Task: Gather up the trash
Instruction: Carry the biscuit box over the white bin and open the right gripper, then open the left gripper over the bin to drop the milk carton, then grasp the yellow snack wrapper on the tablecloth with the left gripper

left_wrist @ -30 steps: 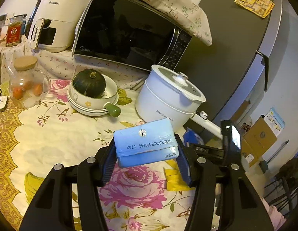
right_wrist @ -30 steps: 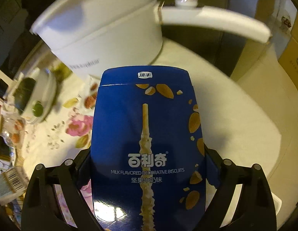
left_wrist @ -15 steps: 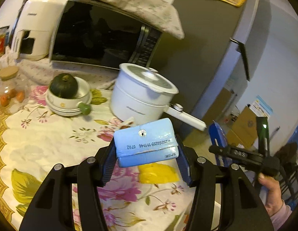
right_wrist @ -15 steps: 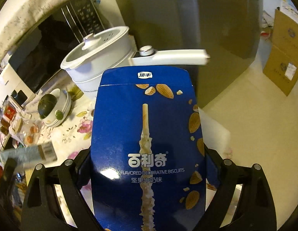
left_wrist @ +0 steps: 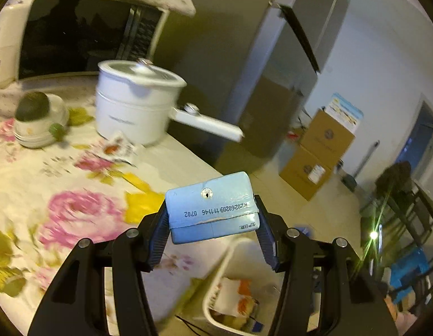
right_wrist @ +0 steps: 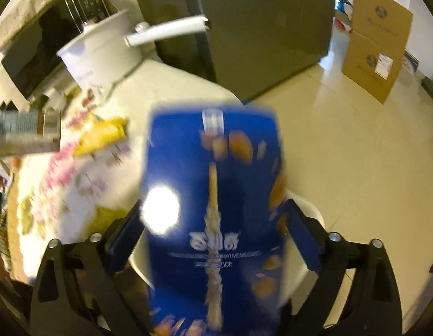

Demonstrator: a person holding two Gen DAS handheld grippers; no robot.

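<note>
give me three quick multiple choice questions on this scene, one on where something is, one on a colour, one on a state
1. Where is the white bin in the left wrist view?
A. on the microwave
B. below the left gripper, off the table edge
C. behind the fridge

2. What colour is the biscuit box at the right gripper?
A. dark blue
B. red
C. green

3. What state is the left gripper in?
A. wide open and empty
B. shut on the light blue carton
C. resting on the white pot

Answers:
1 B, the bin's rim and the wrappers inside it show between and under the gripper's fingers.
2 A, the box face is deep blue with nut pictures.
3 B, both pads press the carton's sides.
</note>
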